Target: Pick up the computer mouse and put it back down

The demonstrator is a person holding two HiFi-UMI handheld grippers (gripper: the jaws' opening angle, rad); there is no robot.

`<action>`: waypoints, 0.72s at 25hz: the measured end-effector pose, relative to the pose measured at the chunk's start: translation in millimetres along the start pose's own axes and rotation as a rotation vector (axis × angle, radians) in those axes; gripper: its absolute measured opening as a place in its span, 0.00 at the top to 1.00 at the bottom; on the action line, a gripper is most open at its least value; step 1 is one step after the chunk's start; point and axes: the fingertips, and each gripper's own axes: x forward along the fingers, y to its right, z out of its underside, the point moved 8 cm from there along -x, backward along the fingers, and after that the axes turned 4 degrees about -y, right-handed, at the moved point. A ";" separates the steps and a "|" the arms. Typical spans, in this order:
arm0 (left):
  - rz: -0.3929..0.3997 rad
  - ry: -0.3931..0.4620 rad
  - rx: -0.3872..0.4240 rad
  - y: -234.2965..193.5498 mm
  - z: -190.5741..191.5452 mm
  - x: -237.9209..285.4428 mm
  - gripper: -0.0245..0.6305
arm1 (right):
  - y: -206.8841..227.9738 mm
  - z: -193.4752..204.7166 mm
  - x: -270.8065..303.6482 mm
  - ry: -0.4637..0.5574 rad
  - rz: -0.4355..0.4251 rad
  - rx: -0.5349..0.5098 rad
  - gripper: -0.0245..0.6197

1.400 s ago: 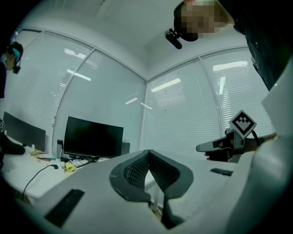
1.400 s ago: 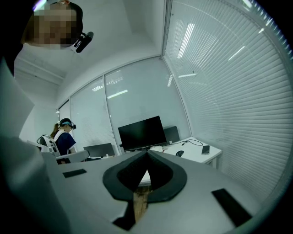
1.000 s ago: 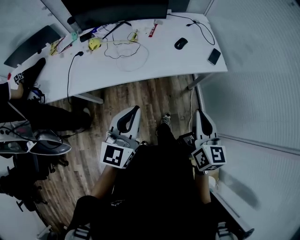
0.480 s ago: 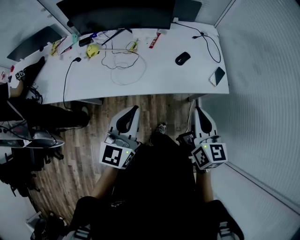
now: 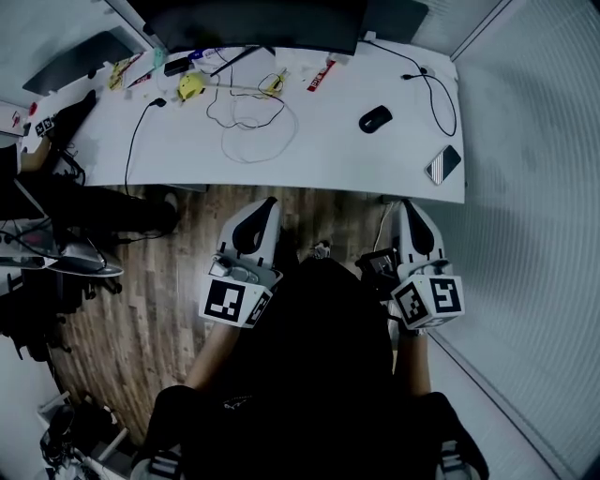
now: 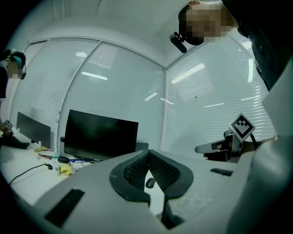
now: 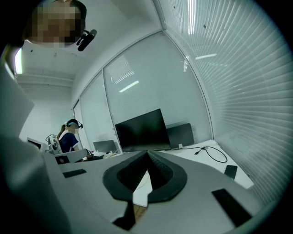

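Head view shows left tongs (image 5: 269,203) and right tongs (image 5: 410,205) closed, empty, mouse (image 5: 375,119) on desk (image 5: 328,155).

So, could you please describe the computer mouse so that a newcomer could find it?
Start at the white desk with the dark monitor. On its right part lies the mouse, a small black oval, rounder than the flat phone nearer the corner.

Head view high, steeply down, desk (image 5: 319,141) far ahead, both gripper views low, facing same desk
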 end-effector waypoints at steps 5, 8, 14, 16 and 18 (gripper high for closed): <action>0.010 0.006 0.008 -4.2 -3.5 21.1 0.95 | 16.4 1.8 5.1 -0.016 0.034 0.029 0.96; 0.038 0.001 0.007 -7.4 -3.6 39.4 0.95 | 25.0 -1.0 9.1 -0.012 0.065 0.034 0.96; 0.136 -0.011 0.010 -20.7 -7.8 89.2 0.95 | 40.7 -14.9 26.2 0.010 0.162 0.055 0.96; 0.166 -0.010 0.011 -28.1 -13.0 109.3 0.95 | 44.7 -21.8 36.2 0.007 0.192 0.057 0.96; 0.196 -0.010 0.011 -36.7 -17.8 130.0 0.95 | 49.0 -28.1 47.7 0.007 0.221 0.060 0.96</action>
